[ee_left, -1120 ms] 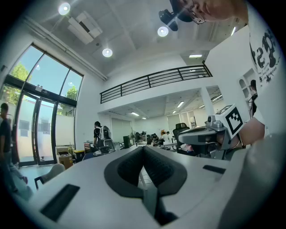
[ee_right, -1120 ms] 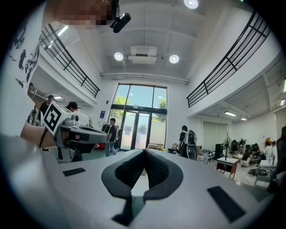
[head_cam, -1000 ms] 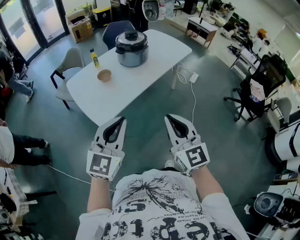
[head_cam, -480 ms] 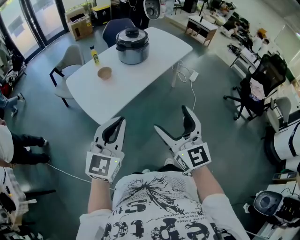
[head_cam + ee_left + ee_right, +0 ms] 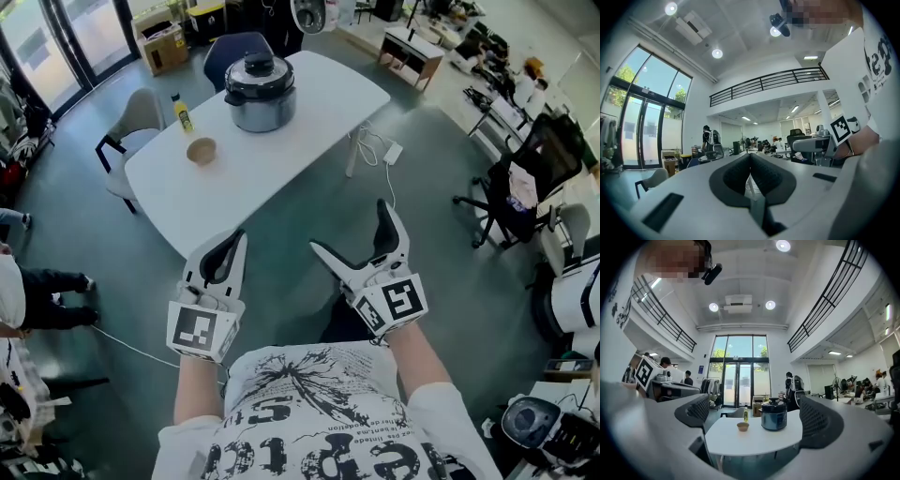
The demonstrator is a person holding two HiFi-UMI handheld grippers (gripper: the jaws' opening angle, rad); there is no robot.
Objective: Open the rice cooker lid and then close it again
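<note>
White table [image 5: 281, 155], bearing brown bowl [image 5: 201, 150] and yellow bottle [image 5: 180, 112], left end; grey chair [image 5: 131, 120] left; blue chair [image 5: 232, 49] far.

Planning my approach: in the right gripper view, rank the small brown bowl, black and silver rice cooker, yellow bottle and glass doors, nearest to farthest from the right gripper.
1. Small brown bowl, left, and black and silver rice cooker, right: too close to call.
2. Yellow bottle, behind the bowl.
3. Glass doors, far wall.
The right gripper's jaws are opening, empty.

Rice cooker [image 5: 260, 92]: controls too small to tell. Bottle [image 5: 179, 112]: label unreadable. Chair [image 5: 234, 47]: seat apparently hidden behind table [image 5: 272, 159].
</note>
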